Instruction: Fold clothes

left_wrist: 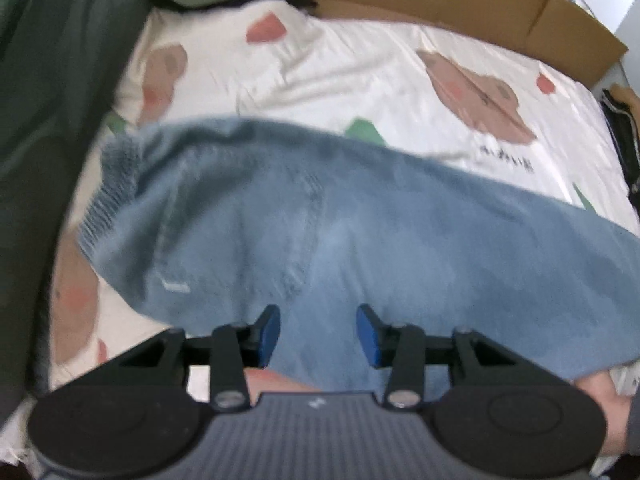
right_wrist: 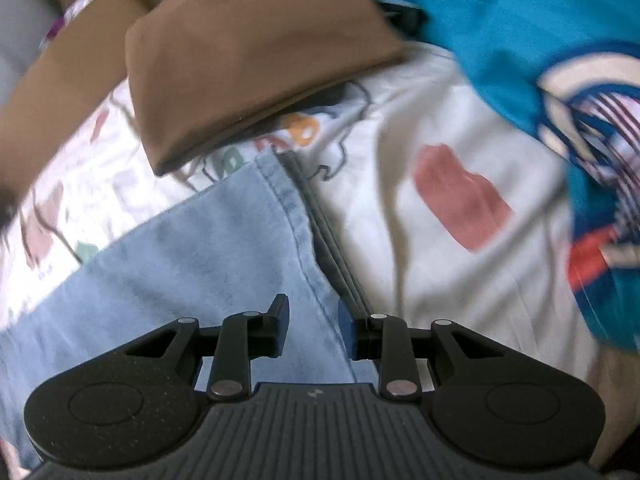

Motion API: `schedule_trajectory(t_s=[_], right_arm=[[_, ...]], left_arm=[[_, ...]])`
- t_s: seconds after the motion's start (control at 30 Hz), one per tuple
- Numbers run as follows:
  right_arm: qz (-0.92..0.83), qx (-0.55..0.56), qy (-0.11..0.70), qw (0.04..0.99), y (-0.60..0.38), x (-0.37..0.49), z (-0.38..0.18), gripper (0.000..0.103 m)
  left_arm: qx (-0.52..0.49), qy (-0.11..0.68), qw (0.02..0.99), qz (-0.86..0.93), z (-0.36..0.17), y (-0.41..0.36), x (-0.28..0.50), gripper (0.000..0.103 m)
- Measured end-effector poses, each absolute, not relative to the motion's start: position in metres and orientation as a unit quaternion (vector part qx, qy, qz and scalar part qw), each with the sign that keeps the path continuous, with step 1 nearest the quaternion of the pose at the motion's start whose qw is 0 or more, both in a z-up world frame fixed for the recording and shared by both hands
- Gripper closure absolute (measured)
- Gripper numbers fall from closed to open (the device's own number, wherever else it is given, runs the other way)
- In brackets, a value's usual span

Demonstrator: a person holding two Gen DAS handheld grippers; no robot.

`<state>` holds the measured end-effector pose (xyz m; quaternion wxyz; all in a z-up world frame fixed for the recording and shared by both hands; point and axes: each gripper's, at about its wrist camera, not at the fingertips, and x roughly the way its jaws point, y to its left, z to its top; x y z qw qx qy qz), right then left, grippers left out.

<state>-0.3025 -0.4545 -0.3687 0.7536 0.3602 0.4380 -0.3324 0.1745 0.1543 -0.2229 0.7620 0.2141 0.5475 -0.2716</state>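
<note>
Blue denim jeans (left_wrist: 320, 220) under both part-open, empty tools (left_wrist: 318, 334) (right_wrist: 313, 330), brown garment (right_wrist: 248, 56) and teal jersey (right_wrist: 520, 40) nearby.

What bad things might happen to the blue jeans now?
1. Both grippers, left and right, look open above the jeans, so the fold might slump or spread.
2. The jeans' hem lies close to the brown garment and teal jersey; the next grab might catch those too.
3. The bedsheet is wrinkled, so the fold may sit unevenly.
</note>
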Motion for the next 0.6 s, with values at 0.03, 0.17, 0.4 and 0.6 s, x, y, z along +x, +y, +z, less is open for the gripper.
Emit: schedule_trajectory(t_s=[0.03,0.17,0.4,0.6], right_arm=[[-0.331,0.344,0.449,0.755,-0.457,-0.296,-0.374,0.071],[-0.347,0.304,0.485,0.743,-0.468,-0.285,-0.388,0.071],[-0.353,0.323,0.466,0.744,-0.493,-0.289,-0.380,0.071],[-0.281,0.351,0.416,0.790,-0.510,-0.285,-0.350,0.071]], left_arm=[[0.217,0.543,0.765,-0.269,-0.219,0.152,0.180,0.058],[0.236,0.521,0.778,-0.260,-0.192,0.148,0.201,0.058],[0.262,0.480,0.809,-0.214,-0.120,0.145,0.229,0.058],[0.268,0.448,0.837,-0.168,-0.049,0.143,0.244,0.049]])
